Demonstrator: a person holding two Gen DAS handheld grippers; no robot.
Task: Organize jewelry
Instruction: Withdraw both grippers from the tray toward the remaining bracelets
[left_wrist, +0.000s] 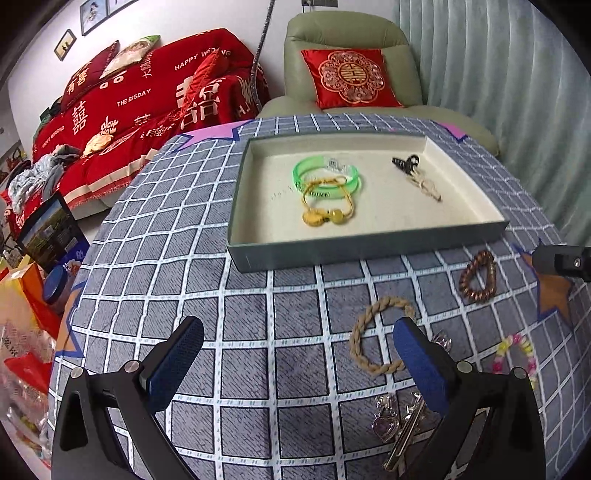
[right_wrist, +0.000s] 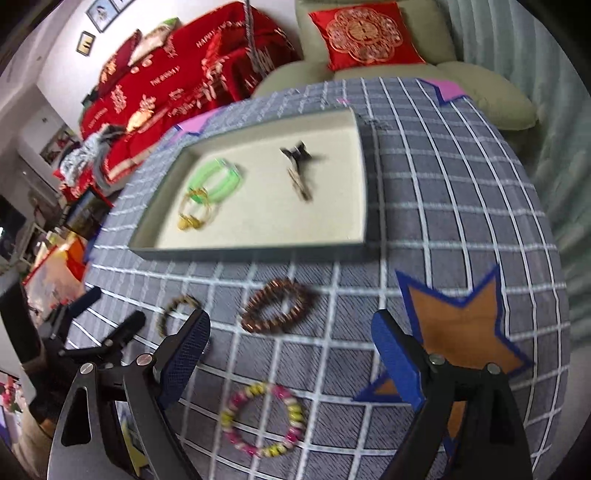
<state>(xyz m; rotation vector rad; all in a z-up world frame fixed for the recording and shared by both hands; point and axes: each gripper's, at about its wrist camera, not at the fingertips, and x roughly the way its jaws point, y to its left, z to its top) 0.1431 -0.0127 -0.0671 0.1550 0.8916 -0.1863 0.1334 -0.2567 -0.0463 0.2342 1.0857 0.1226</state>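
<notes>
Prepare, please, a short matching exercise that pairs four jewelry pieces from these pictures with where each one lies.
Things:
1. green bangle
2. black hair claw
3. brown bead bracelet
4. pink-and-yellow bead bracelet

Places:
A. on the checked cloth, just in front of the tray's near wall
B. in the tray, right part, beside a pale hair clip
C. on the cloth, between the open right gripper's fingers in its view
D. in the tray, overlapping a yellow cord bracelet

Pairs: 1-D, 2-B, 3-A, 4-C
</notes>
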